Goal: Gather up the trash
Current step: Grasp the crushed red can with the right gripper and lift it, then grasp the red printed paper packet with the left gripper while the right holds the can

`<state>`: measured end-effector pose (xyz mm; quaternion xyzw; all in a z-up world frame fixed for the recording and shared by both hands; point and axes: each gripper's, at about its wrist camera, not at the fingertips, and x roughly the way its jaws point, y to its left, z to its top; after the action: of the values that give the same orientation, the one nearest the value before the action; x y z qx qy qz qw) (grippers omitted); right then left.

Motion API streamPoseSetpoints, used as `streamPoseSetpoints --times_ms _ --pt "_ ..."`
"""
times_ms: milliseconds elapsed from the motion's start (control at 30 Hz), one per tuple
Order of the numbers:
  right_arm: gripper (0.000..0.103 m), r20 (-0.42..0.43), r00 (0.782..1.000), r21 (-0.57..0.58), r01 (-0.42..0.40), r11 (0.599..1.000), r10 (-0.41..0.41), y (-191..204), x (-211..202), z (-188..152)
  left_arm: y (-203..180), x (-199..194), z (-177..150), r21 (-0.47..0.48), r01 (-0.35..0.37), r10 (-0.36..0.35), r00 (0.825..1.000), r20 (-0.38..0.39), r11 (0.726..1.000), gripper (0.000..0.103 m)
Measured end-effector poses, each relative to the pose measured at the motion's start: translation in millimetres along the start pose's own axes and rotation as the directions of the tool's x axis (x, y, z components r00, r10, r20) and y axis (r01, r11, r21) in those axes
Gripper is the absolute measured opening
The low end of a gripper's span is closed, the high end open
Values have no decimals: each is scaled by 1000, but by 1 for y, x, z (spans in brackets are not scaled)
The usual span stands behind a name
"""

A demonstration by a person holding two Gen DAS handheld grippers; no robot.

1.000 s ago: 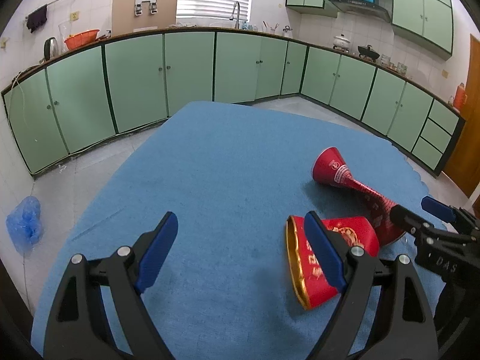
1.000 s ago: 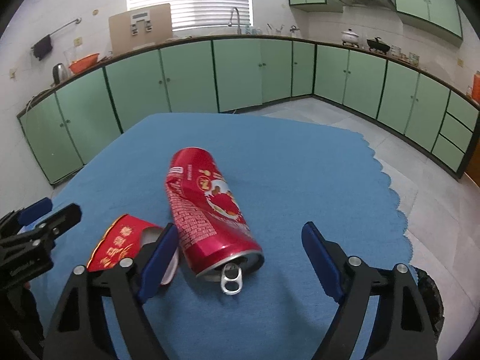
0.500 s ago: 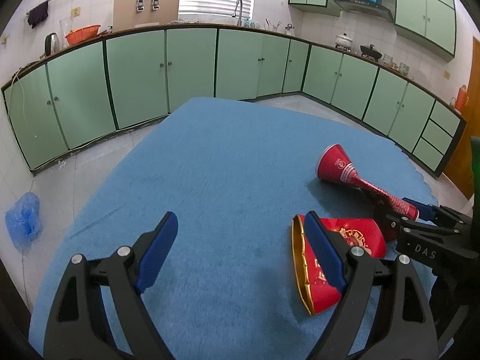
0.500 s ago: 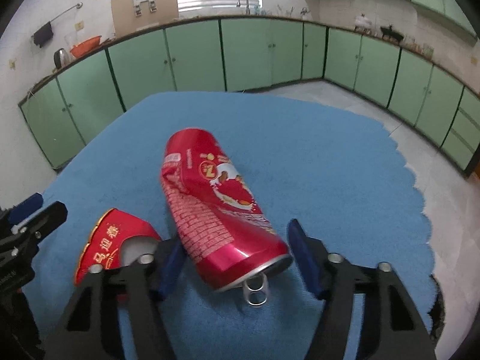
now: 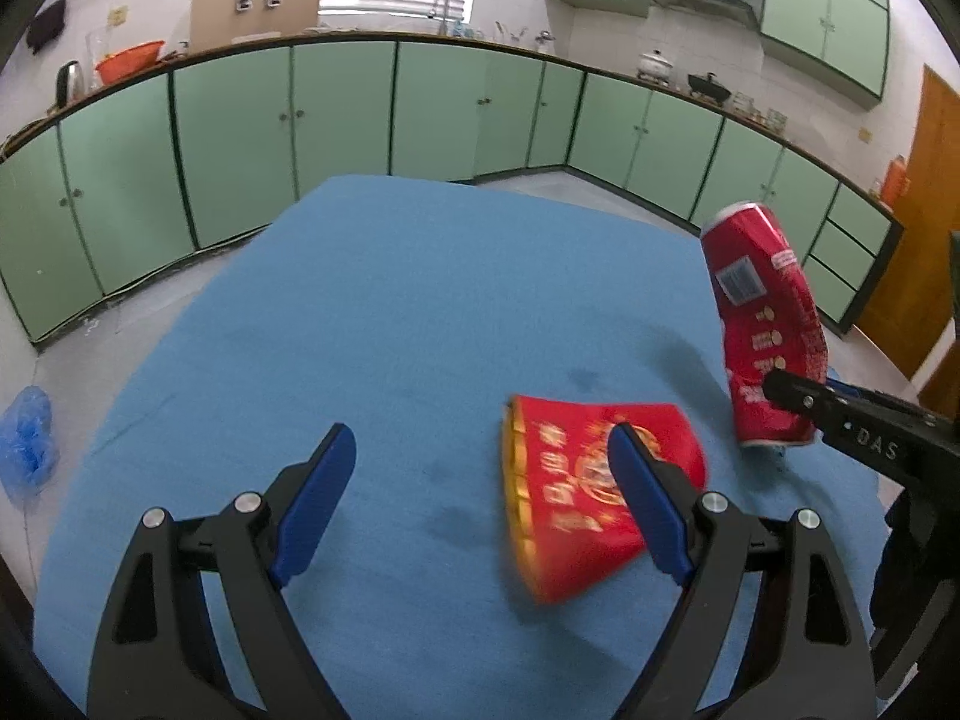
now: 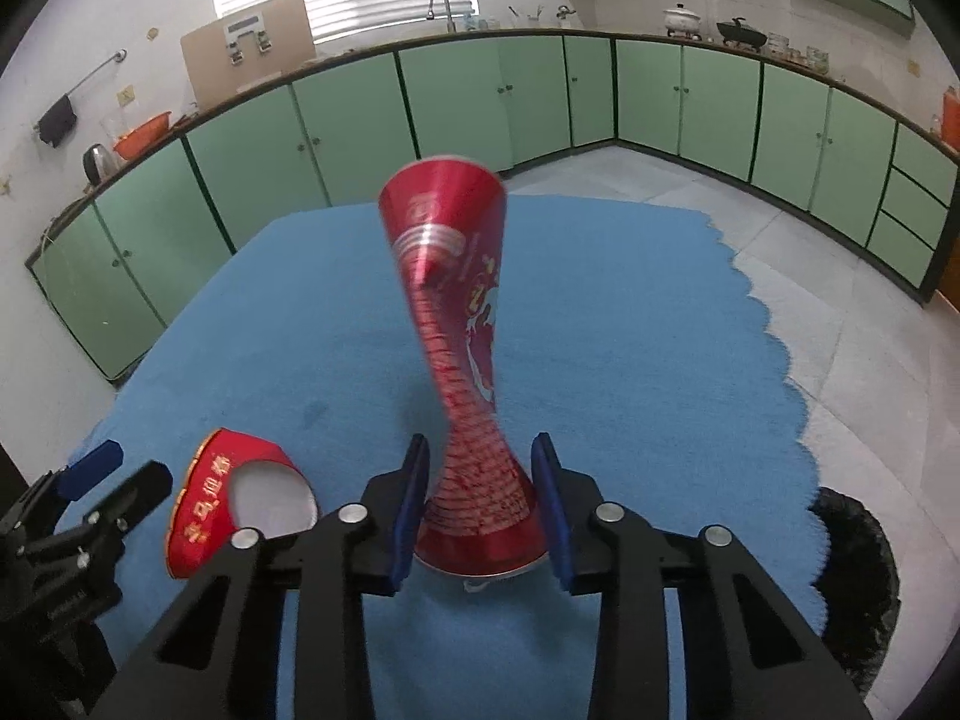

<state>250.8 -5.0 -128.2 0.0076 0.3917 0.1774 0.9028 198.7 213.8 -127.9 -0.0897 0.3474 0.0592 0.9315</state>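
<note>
A dented red drink can (image 6: 456, 312) stands tipped up on end, pinched thin in the middle. My right gripper (image 6: 480, 444) is closing on its lower end, and both blue pads (image 6: 411, 504) press on it. From the left wrist view the can (image 5: 762, 312) rises at the right with my right gripper (image 5: 792, 396) at its base. A squashed red paper cup (image 5: 576, 480) with a gold rim lies on the blue tablecloth (image 5: 390, 300), partly behind the right finger of my left gripper (image 5: 480, 438). That gripper is open with nothing between its fingers. The cup (image 6: 222, 492) lies left of the can.
Green kitchen cabinets (image 5: 240, 138) run round the room behind the table. A blue plastic bag (image 5: 27, 438) lies on the floor at the left. A dark round thing (image 6: 858, 570) sits low past the table's scalloped right edge.
My right gripper's jaws have narrowed onto the can, which has gone from lying on the cloth to tipped up on end. My left gripper has stayed wide.
</note>
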Motion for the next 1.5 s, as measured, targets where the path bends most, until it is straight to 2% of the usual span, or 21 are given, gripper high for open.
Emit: streamPoseSetpoints --times_ms 100,200,400,533,700,1000,1200,1267,1300,1400,1500 --pt "33 0 1000 9 1 1000 -1 -4 1 0 -13 1 -2 22 30 -30 1000 -7 999 83" --pt "28 10 1000 9 -5 1000 5 -6 0 0 -26 4 -2 48 38 -38 999 -7 998 83" --pt "24 23 1000 8 -16 1000 16 -15 -5 -1 -39 16 -2 46 39 -38 999 -33 998 84" --pt "23 26 999 24 -26 999 25 -21 -5 -2 -37 22 1 27 32 -30 999 -41 999 88" --pt "23 29 999 26 -30 999 29 -22 -5 -1 -38 23 2 24 50 -49 997 -64 998 87" --pt "23 32 999 18 -27 999 27 -20 -6 -3 -38 36 2 24 20 -18 996 -85 1000 91" --pt "23 32 999 7 -21 1000 20 -17 -6 -3 -37 61 -5 7 42 -40 986 -161 999 90" --pt "23 32 999 2 -18 1000 18 -16 -6 -3 -35 60 -3 -1 42 -42 988 -147 999 88" --pt "23 32 999 2 -18 1000 18 -16 -6 -3 -33 59 -3 -9 46 -47 989 -139 999 82" --pt "21 35 999 4 -22 1000 22 -16 -8 -3 -29 54 -1 -45 49 -54 993 -101 998 81" --pt "18 43 999 -1 -23 1000 23 -15 -11 -3 -30 45 4 -35 42 -44 997 -61 999 79"
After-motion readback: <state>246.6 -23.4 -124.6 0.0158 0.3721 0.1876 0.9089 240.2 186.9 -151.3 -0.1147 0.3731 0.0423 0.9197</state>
